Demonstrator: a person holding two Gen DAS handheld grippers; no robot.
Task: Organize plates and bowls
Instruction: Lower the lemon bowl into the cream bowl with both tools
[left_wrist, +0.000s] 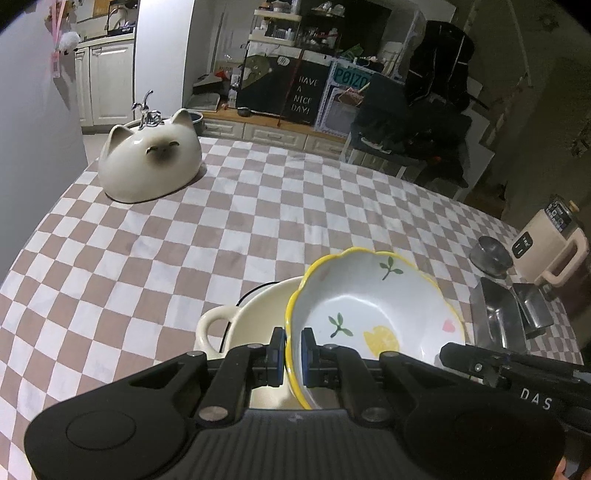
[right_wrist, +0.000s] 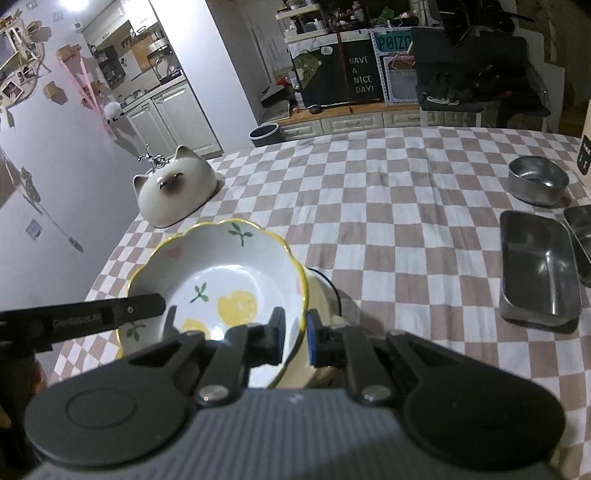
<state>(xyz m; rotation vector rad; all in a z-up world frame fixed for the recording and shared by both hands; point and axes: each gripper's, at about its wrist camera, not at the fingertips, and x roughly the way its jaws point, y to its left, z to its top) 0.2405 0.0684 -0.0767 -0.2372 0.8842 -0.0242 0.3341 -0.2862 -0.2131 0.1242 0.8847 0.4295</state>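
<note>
A white bowl with a yellow scalloped rim and lemon prints (left_wrist: 373, 306) is held tilted above a cream pot with a loop handle (left_wrist: 258, 314). My left gripper (left_wrist: 293, 350) is shut on the bowl's near-left rim. My right gripper (right_wrist: 295, 338) is shut on the same bowl (right_wrist: 221, 273) at its right rim, and the cream pot (right_wrist: 325, 299) shows just beneath. A cat-faced white ceramic bowl (left_wrist: 151, 162) sits upside down at the table's far left; it also shows in the right wrist view (right_wrist: 177, 192).
The table has a pink-and-white checkered cloth (right_wrist: 388, 206). At the right stand a rectangular steel tray (right_wrist: 535, 269), a round steel bowl (right_wrist: 537, 179), another steel container (right_wrist: 580, 229) and a cream electric kettle (left_wrist: 546, 247). Cabinets and shelves lie beyond the far edge.
</note>
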